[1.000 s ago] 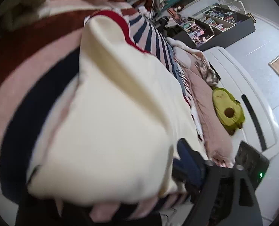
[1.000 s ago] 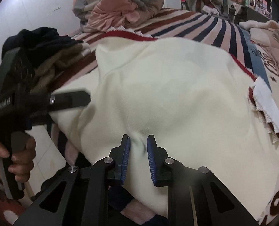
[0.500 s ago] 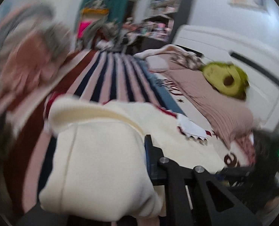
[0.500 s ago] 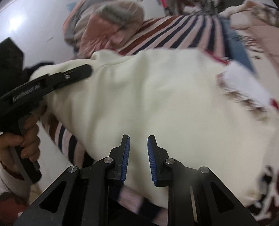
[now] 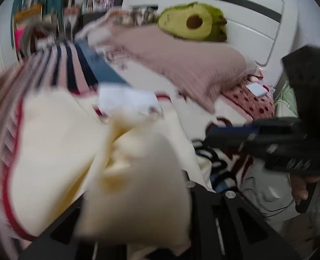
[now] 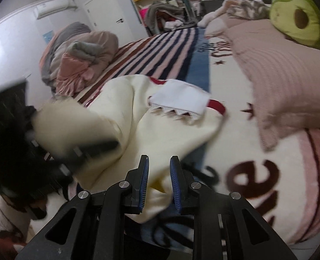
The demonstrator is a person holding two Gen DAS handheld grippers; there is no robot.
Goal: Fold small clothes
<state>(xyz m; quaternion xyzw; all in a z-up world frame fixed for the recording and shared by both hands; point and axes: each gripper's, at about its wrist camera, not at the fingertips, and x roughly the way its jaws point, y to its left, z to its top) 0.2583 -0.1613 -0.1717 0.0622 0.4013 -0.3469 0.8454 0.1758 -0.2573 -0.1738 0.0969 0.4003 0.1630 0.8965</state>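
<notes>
Right gripper (image 6: 159,181) jaws narrow, pinching the cream garment (image 6: 125,112); left gripper (image 6: 90,149) jaws opening slightly, cream cloth between them.

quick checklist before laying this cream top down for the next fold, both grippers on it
1. Right gripper has cloth: ok. A fold of the cream top sits pinched between its blue pads.
2. Left gripper has cloth: cannot tell. Its tips are buried under bunched fabric in the left wrist view and blurred in the right.
3. Top is flat: not ok. It is crumpled and lifted between the two grippers.
4. White collar piece tucked in: not ok. It lies flipped out on top.
5. Landing spot on the bedspread: ok. Bare cover shows beside the pink pillow.
6. Avocado plush out of the way: ok. It lies up behind the pillow.
</notes>
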